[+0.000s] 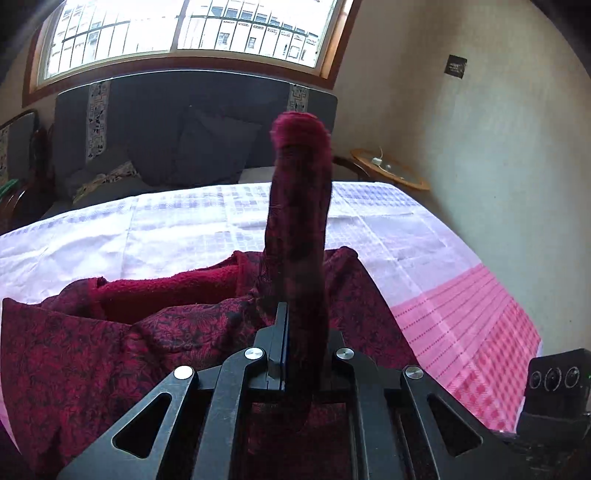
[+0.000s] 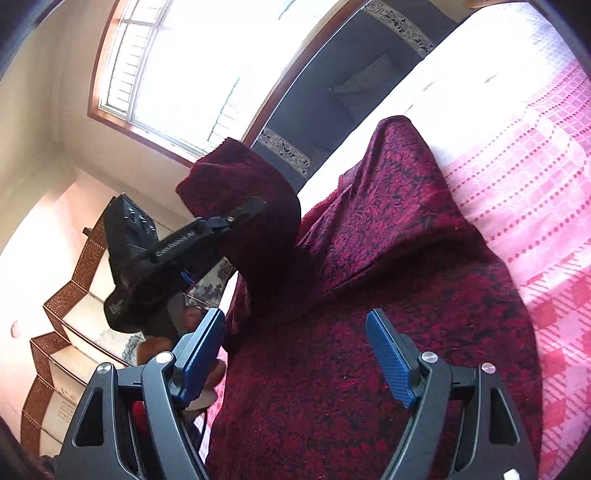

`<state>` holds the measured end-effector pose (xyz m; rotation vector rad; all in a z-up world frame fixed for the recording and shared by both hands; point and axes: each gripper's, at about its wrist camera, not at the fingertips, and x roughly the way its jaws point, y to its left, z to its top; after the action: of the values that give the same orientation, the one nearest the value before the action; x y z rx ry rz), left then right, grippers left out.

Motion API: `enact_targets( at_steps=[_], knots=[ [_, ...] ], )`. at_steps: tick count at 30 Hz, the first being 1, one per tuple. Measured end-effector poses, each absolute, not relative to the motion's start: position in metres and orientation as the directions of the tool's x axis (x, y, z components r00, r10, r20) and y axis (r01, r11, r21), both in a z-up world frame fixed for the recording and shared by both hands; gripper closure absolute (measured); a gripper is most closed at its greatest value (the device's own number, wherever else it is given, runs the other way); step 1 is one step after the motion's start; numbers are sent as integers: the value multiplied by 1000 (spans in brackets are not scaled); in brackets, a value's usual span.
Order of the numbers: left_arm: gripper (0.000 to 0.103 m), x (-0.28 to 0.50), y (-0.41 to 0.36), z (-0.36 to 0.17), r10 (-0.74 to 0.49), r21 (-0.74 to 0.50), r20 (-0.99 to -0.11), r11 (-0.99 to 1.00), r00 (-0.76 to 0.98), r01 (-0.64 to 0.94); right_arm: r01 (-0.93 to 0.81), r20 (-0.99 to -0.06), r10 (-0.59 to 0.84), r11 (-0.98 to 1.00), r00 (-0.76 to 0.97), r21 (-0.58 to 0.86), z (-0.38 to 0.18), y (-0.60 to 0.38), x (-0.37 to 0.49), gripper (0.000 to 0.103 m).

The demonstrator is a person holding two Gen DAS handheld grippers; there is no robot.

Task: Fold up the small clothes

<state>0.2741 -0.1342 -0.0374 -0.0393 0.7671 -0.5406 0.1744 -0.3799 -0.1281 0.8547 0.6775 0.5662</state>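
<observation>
A dark red patterned garment lies crumpled on the bed, showing a plain red fleecy lining. My left gripper is shut on a fold of it, and that strip stands up between the jaws and hides the right finger. In the right wrist view the same garment spreads under my right gripper. This gripper is open, its blue pads wide apart above the cloth with nothing gripped. The left gripper is seen there clamped on the lifted fold, with a hand holding it.
The bed wears a white and pink checked cover. Grey headboard and cushions sit under a bright window. A round wooden side table stands by the right wall. A brown zigzag shelf is at the left.
</observation>
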Motion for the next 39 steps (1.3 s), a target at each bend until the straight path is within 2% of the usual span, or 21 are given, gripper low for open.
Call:
enact_targets(
  at_steps=[3,5,6,8,10,11,13,15,20,25,28,29,30,31,32,35,39],
  knots=[
    [81,280,-157,-54,-430,-157,-706,870,563,466,-171,-290,684,522,669,836,-129,-392,172,26],
    [53,271,-160,-54,-424,-133,-710,865,563,484,-165,-284,679,516,677,840,-128,-400,170,26],
    [47,263,-162,-50,-433,-125,-688,861,582,493,-161,-283,676,514,680,843,-126,-403,170,26],
    [26,242,-153,-37,-456,-125,-624,860,634,495,-156,-276,676,504,684,849,-121,-407,173,26],
    [14,226,-131,-24,-480,-161,-564,862,672,481,-152,-278,682,499,676,853,-116,-412,179,23],
    [11,221,-115,-18,-486,-181,-541,864,686,470,-150,-282,689,496,667,856,-113,-413,183,22],
    [10,213,-83,-13,-453,-194,-521,888,723,417,-152,-285,708,485,646,861,-105,-411,197,20],
    [9,210,-49,-17,-382,-190,-539,924,751,333,-121,-345,695,528,631,841,-100,-410,214,18],
    [9,213,35,-58,-273,-267,-588,954,761,136,-84,-465,661,622,589,778,-97,-409,259,18],
    [9,209,90,-99,-334,-514,-549,858,766,6,-50,-587,614,712,528,700,-116,-398,297,19],
    [9,205,90,-98,-314,-497,-541,868,780,5,-56,-608,612,727,506,684,-127,-386,307,22],
    [9,204,88,-97,-306,-482,-546,876,780,6,-75,-597,616,726,514,684,-125,-383,306,26],
    [9,205,83,-96,-296,-466,-553,885,779,6,-101,-587,623,725,517,681,-122,-378,306,48],
    [9,206,81,-95,-287,-454,-558,891,778,3,-108,-606,611,744,510,659,-121,-373,308,85],
    [9,205,80,-94,-280,-447,-559,895,780,1,-104,-628,590,765,507,635,-120,-370,308,95],
    [9,201,80,-92,-255,-442,-552,897,794,-20,-110,-613,566,778,551,619,-114,-370,305,94],
    [9,197,86,-91,-251,-463,-543,885,802,-36,-125,-535,521,784,665,608,-83,-393,296,96]
  ],
)
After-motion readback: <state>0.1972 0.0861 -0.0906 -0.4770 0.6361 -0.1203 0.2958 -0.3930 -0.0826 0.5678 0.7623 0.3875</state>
